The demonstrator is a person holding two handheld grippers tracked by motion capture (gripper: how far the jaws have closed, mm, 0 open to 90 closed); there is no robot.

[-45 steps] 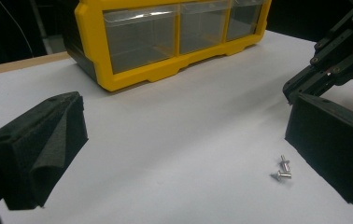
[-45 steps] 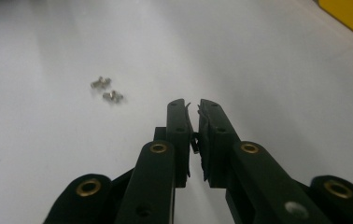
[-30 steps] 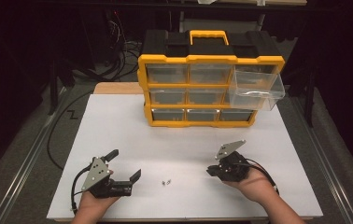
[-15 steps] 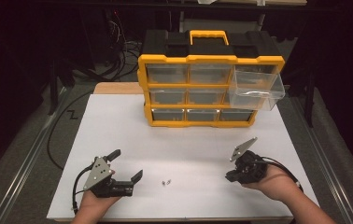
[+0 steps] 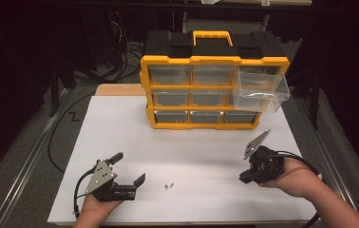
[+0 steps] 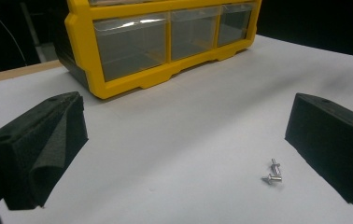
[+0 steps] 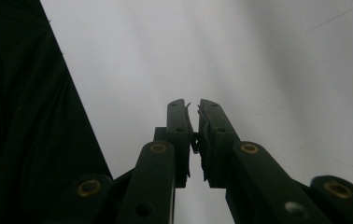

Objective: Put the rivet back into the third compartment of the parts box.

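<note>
the right gripper [image 5: 245, 176] is clenched on a small screw [image 7: 195, 143]; two more screws [image 5: 169, 185] lie on the white table [image 5: 120, 123] by the open-jawed left gripper [image 5: 129, 172]; the pulled-out drawer [image 5: 262, 92] waits

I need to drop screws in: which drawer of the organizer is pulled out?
The top-right drawer of the yellow organizer: it juts forward, while the other eight sit flush.

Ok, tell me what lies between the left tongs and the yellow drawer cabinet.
Nothing but bare white table. In the left gripper view it runs clear from the open left tongs to the cabinet; the screws lie off to the side.
</note>
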